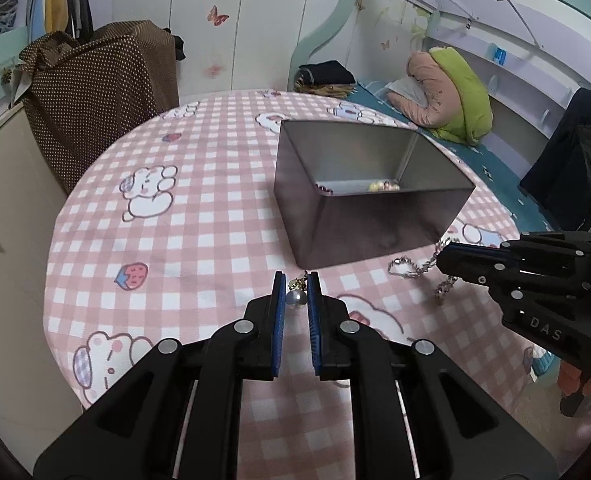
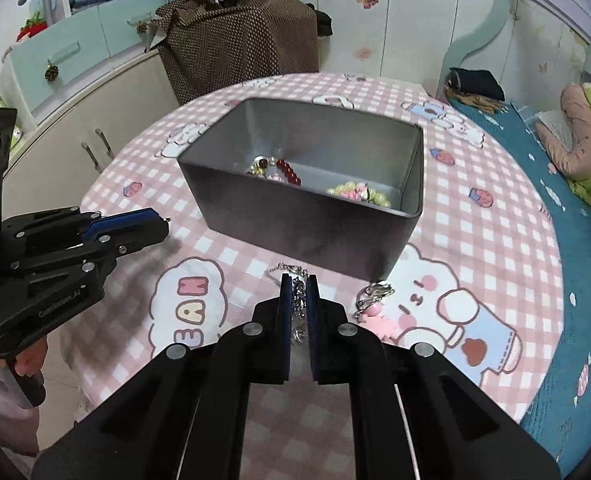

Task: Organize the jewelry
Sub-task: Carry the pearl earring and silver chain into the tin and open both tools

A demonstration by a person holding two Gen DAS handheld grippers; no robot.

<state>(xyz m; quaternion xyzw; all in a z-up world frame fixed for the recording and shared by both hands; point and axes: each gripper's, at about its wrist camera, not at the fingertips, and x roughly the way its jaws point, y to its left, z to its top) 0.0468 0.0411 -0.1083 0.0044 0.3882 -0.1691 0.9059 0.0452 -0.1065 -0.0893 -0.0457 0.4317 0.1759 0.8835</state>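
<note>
Tin (image 2: 279, 224) stands just beyond both tongs, pink charm (image 2: 379, 318) beside

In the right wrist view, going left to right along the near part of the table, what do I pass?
Left gripper → silver chain pinched in the right gripper → pink charm keychain → bear print on the tablecloth.

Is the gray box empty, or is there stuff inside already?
Not empty. The gray box is open on top, and red beads and pale green and pink beads lie on its bottom.
</note>
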